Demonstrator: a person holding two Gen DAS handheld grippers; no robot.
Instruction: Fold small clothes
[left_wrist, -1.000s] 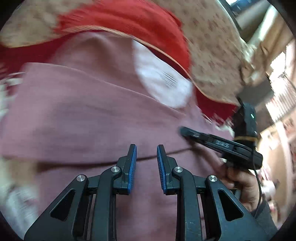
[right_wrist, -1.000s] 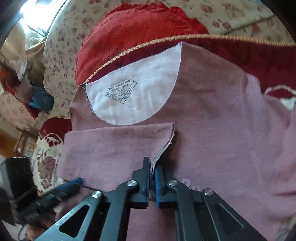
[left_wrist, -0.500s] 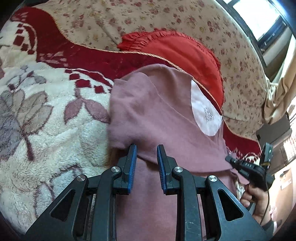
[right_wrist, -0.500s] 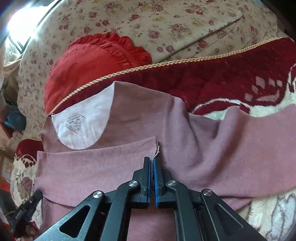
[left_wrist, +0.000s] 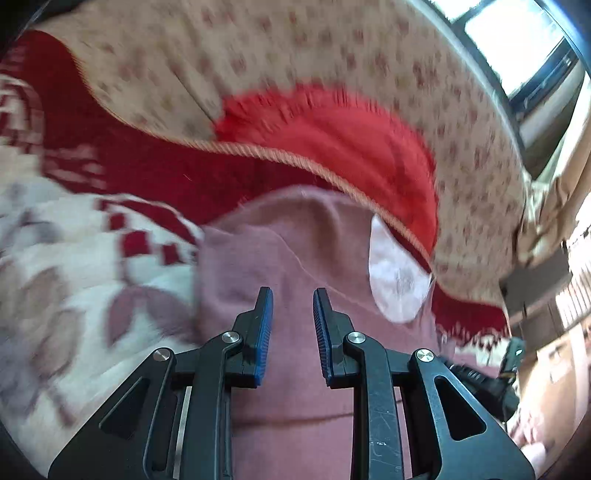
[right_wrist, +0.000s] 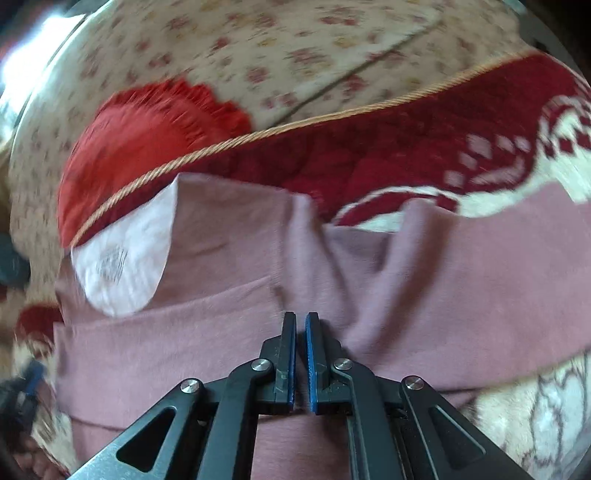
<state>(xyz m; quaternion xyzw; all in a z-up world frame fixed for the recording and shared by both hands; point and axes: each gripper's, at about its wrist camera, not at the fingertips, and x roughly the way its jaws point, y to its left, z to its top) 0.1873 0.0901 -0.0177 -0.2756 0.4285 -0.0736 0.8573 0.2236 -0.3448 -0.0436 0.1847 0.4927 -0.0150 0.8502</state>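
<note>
A small dusty-pink shirt (left_wrist: 295, 266) with a white neck lining (left_wrist: 395, 284) lies on a red and cream blanket. It also shows in the right wrist view (right_wrist: 443, 280), where one sleeve lies folded across the body and the other sleeve stretches right. My left gripper (left_wrist: 293, 295) is open and empty just above the shirt's body. My right gripper (right_wrist: 300, 319) has its jaws a narrow gap apart over the folded sleeve (right_wrist: 207, 321); no cloth shows between them. The right gripper is partly seen in the left wrist view (left_wrist: 491, 380).
The shirt rests on a patterned red and cream blanket (right_wrist: 461, 147) over a floral sofa back (right_wrist: 295, 48). A red cushion (left_wrist: 351, 140) sits behind the shirt's collar. A window (left_wrist: 513, 40) is at the upper right.
My right gripper has let go of the sleeve hem it was pinching; the sleeve now lies folded across the body. Both views have swung and blurred as the grippers move.
</note>
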